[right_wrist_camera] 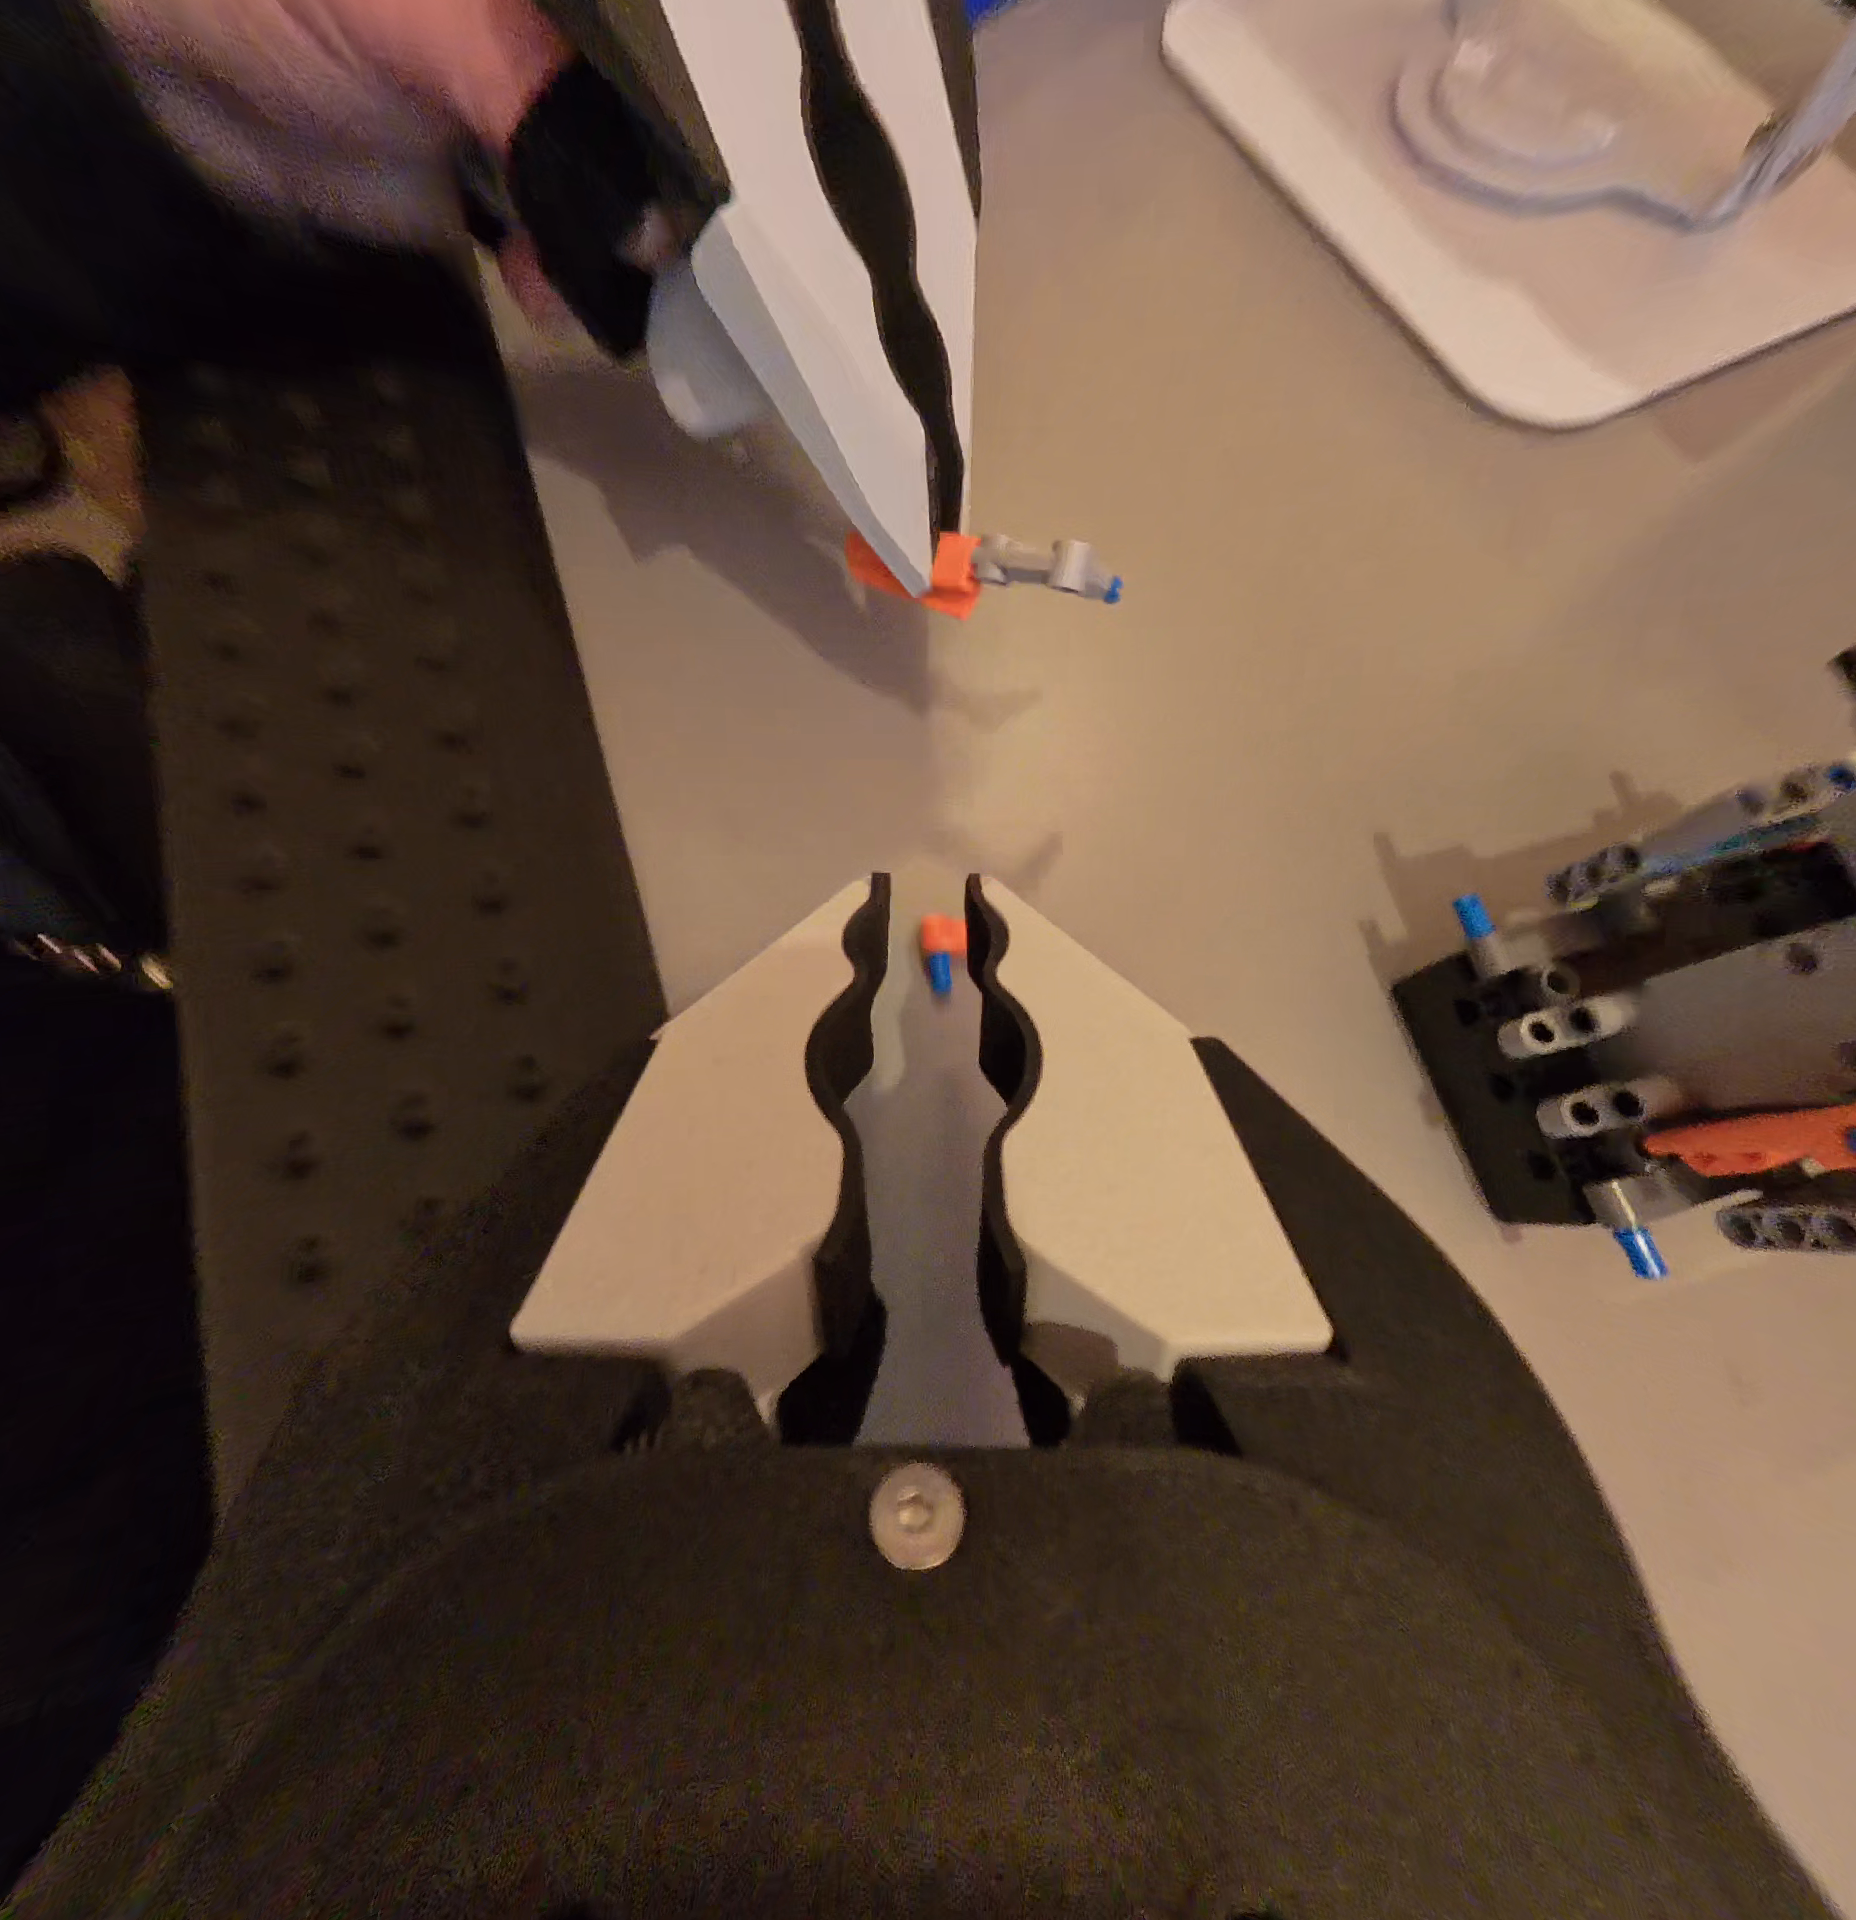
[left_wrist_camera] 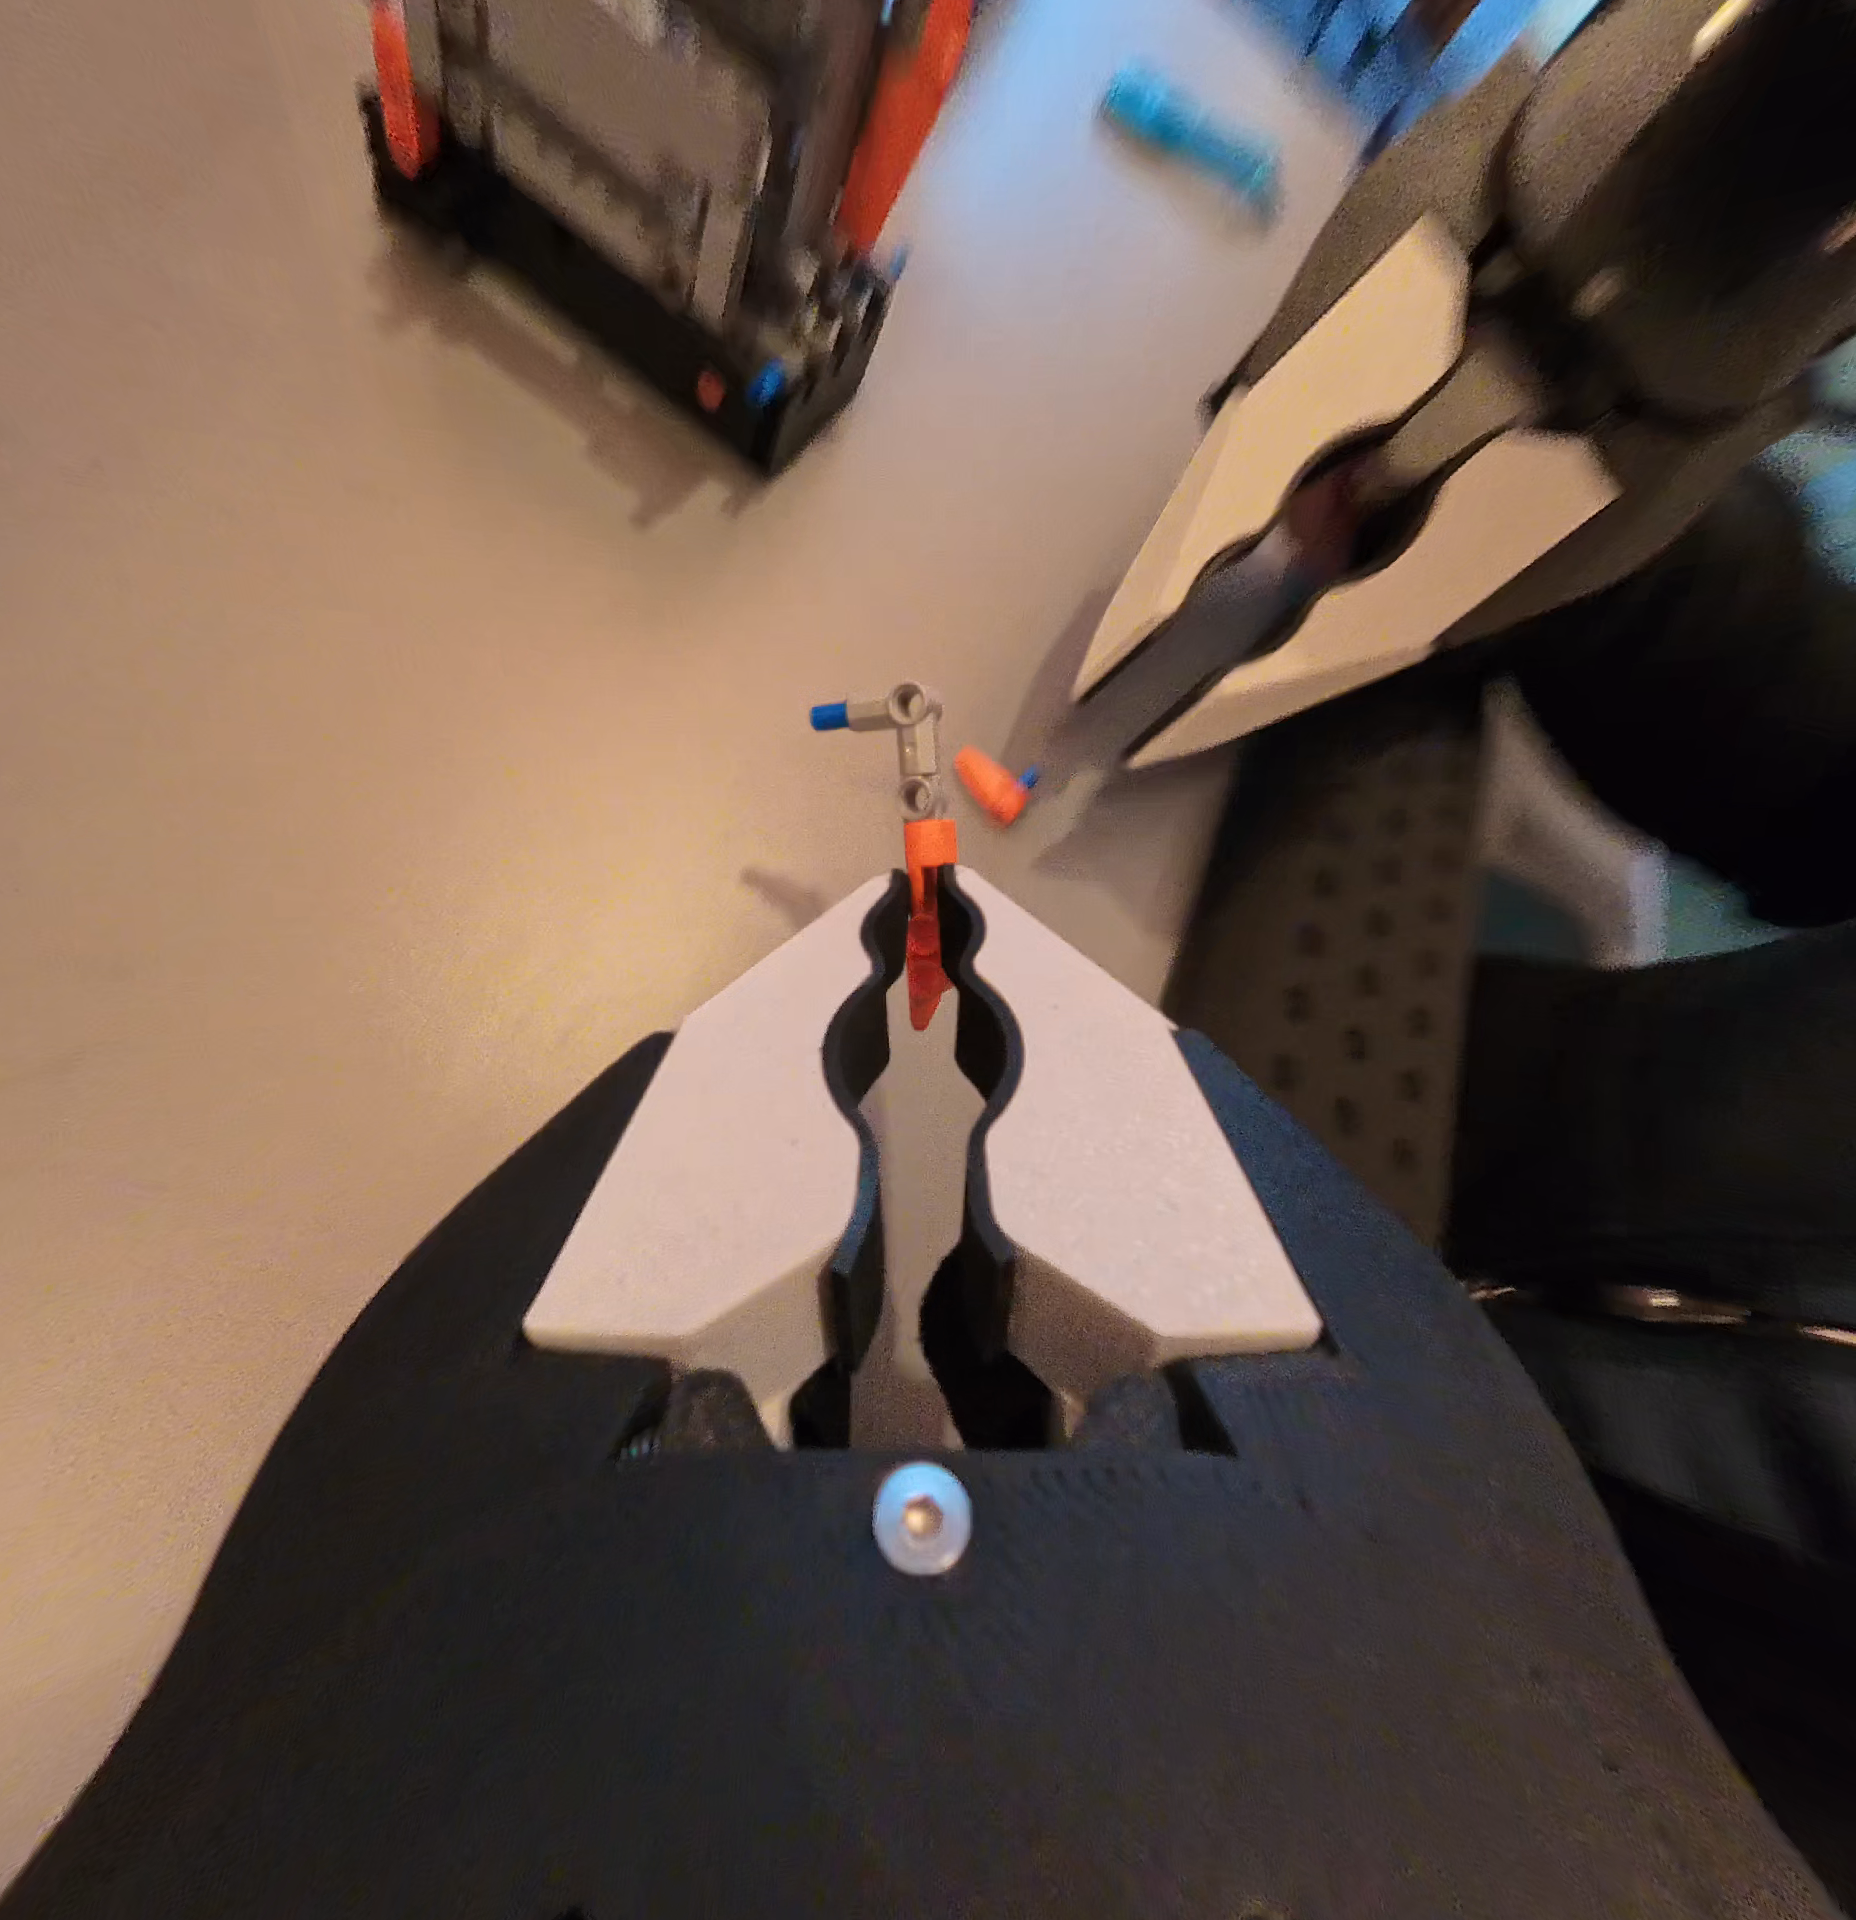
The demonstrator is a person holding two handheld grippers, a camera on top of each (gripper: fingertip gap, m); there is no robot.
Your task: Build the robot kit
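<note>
Two claws work close together over a pale counter (left_wrist_camera: pixel 280 727). The left claw (left_wrist_camera: pixel 922 883) is clamped on a small orange piece (left_wrist_camera: pixel 924 935) that carries a jointed grey connector (left_wrist_camera: pixel 916 743) ending in a blue pin (left_wrist_camera: pixel 828 715); the orange part sits pinched between the tips while the grey link sticks out beyond them, above the counter surface. In the right wrist view this same claw comes down from the top, the orange block at its tip and the grey link pointing right.

The right claw (right_wrist_camera: pixel 926 883) stands parted, its jaws a little apart and gripping nothing. A small orange-and-blue peg (right_wrist_camera: pixel 939 951) lies on the counter in the gap between its tips, close against the right finger (right_wrist_camera: pixel 1111 1143); whether they touch is unclear. In the left wrist view that peg (left_wrist_camera: pixel 991 784) lies just beside the held assembly.

Farther off stands a built model of black, grey and orange bricks (right_wrist_camera: pixel 1630 1039), blurred in the left view (left_wrist_camera: pixel 633 229). A white tray (right_wrist_camera: pixel 1526 312) holding a clear plastic piece (right_wrist_camera: pixel 1526 114) lies at the far right. A dark perforated mat (right_wrist_camera: pixel 363 727) borders the counter on the near left.
</note>
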